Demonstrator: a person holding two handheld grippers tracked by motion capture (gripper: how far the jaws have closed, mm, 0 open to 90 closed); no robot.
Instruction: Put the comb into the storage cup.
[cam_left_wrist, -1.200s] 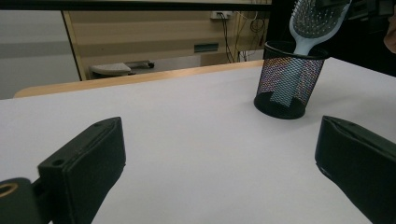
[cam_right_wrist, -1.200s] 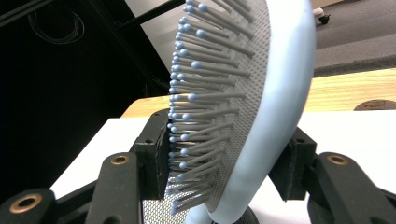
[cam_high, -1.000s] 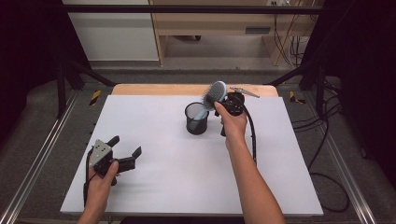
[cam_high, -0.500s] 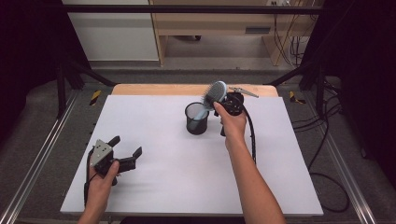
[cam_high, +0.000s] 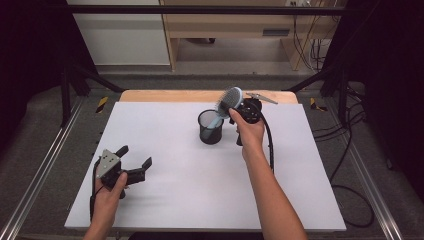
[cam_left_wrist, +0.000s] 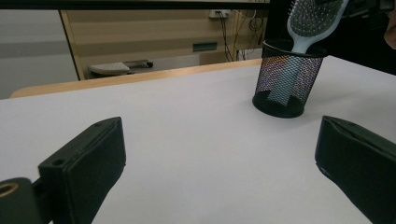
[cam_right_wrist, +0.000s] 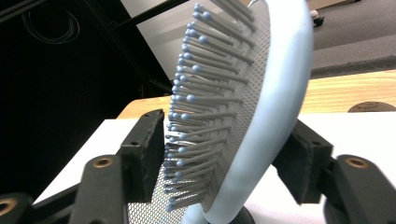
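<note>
Hairbrush (cam_high: 228, 100): handle standing in the mesh cup (cam_high: 210, 128), head leaning out between our right tongs (cam_right_wrist: 229, 154), which are opening around it. We are advising release only once it rests settled. Left tongs (cam_high: 134, 160) are idling open on the white surface (cam_high: 190, 175).

Left gripper (cam_high: 134, 165): black body, two blocky black jaws with flat pads, each with a small hole near its top edge; brass-coloured bushing at the pivot; grey three-cornered plate on top with small dark screws; black cable looping from the rear.

Right gripper (cam_right_wrist: 229, 158): black body, matching black jaws, brass-coloured bushings at both pivots; grey three-cornered plate on top; thick black cable trailing toward the near edge.

Arms: bare forearms, no sleeves, no gloves.
</note>
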